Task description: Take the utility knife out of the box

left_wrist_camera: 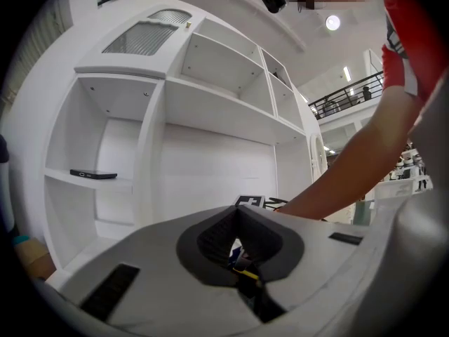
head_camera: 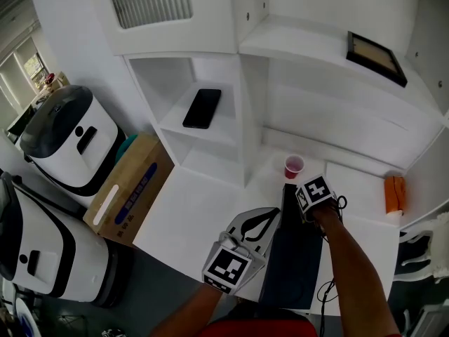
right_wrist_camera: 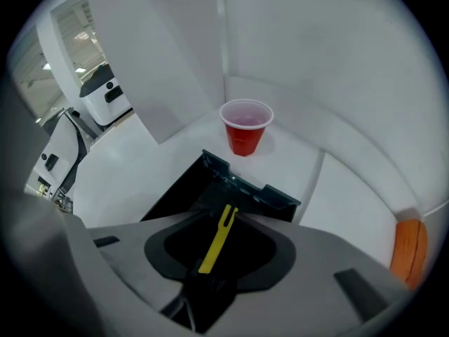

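A black box (head_camera: 291, 258) stands open on the white table (head_camera: 203, 216), right in front of me. My right gripper (head_camera: 302, 201) points steeply down over its far end. In the right gripper view the jaws (right_wrist_camera: 221, 223) are open, and a yellow utility knife (right_wrist_camera: 217, 236) lies on the box floor (right_wrist_camera: 210, 195) in the gap between them, untouched. My left gripper (head_camera: 273, 215) is level at the box's left side. Its jaw tips (left_wrist_camera: 238, 213) meet, and I see nothing held between them.
A red cup (head_camera: 294, 166) stands just beyond the box near the shelf unit. An orange object (head_camera: 394, 193) lies at the table's right end. A black phone (head_camera: 202, 108) rests on a shelf. A cardboard box (head_camera: 130, 188) and white machines (head_camera: 66, 139) stand on the left.
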`<act>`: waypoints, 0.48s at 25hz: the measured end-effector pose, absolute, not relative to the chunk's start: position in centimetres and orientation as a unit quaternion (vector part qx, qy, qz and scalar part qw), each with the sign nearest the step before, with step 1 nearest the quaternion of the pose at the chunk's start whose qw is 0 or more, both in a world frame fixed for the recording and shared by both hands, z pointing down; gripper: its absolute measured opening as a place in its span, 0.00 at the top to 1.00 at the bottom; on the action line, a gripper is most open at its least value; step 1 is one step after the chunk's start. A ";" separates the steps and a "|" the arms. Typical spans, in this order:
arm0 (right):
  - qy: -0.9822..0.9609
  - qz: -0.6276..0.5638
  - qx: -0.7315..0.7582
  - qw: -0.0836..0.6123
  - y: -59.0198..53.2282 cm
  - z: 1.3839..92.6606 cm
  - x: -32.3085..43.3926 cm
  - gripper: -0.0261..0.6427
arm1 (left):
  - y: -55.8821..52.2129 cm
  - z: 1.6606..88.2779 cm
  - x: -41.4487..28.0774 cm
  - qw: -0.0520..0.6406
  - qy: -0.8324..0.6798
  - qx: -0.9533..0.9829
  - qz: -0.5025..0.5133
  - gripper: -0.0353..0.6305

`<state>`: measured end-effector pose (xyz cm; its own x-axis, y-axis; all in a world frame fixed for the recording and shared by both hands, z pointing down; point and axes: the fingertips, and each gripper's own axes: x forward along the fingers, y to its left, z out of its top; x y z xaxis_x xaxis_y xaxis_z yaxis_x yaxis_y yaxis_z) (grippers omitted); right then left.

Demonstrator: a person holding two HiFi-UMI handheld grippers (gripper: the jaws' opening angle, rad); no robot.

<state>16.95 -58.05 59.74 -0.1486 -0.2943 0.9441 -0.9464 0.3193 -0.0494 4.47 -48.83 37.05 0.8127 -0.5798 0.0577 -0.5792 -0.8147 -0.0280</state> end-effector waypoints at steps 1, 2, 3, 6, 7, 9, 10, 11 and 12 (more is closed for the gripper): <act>-0.666 0.361 0.461 0.463 -58.1 60.0 17.0 0.76 | -48.8 37.1 4.3 0.006 0.305 -0.952 -0.032 0.89; -0.662 0.367 0.458 0.466 -58.1 60.4 17.1 0.76 | -48.9 37.2 4.2 0.010 0.305 -0.952 -0.033 0.89; -0.658 0.373 0.454 0.470 -58.0 60.7 17.2 0.76 | -48.9 37.3 4.1 0.011 0.305 -0.952 -0.034 0.89; -0.649 0.390 0.447 0.476 -57.9 61.5 17.2 0.76 | -49.2 37.5 3.7 0.009 0.309 -0.950 -0.033 0.89; -0.647 0.391 0.446 0.478 -57.9 61.6 17.2 0.76 | -49.3 37.5 3.6 0.008 0.309 -0.950 -0.032 0.89; -0.643 0.388 0.443 0.489 -58.0 61.8 17.2 0.76 | -49.6 37.6 3.6 0.007 0.309 -0.950 -0.032 0.89; -0.641 0.385 0.440 0.497 -57.9 62.0 17.2 0.76 | -49.6 37.7 3.6 0.007 0.309 -0.950 -0.032 0.89; -0.639 0.380 0.437 0.506 -57.8 62.2 17.2 0.76 | -49.7 37.8 3.7 0.007 0.309 -0.950 -0.033 0.89; -0.637 0.374 0.434 0.516 -57.7 62.3 17.1 0.76 | -49.7 37.9 3.7 0.006 0.310 -0.950 -0.034 0.89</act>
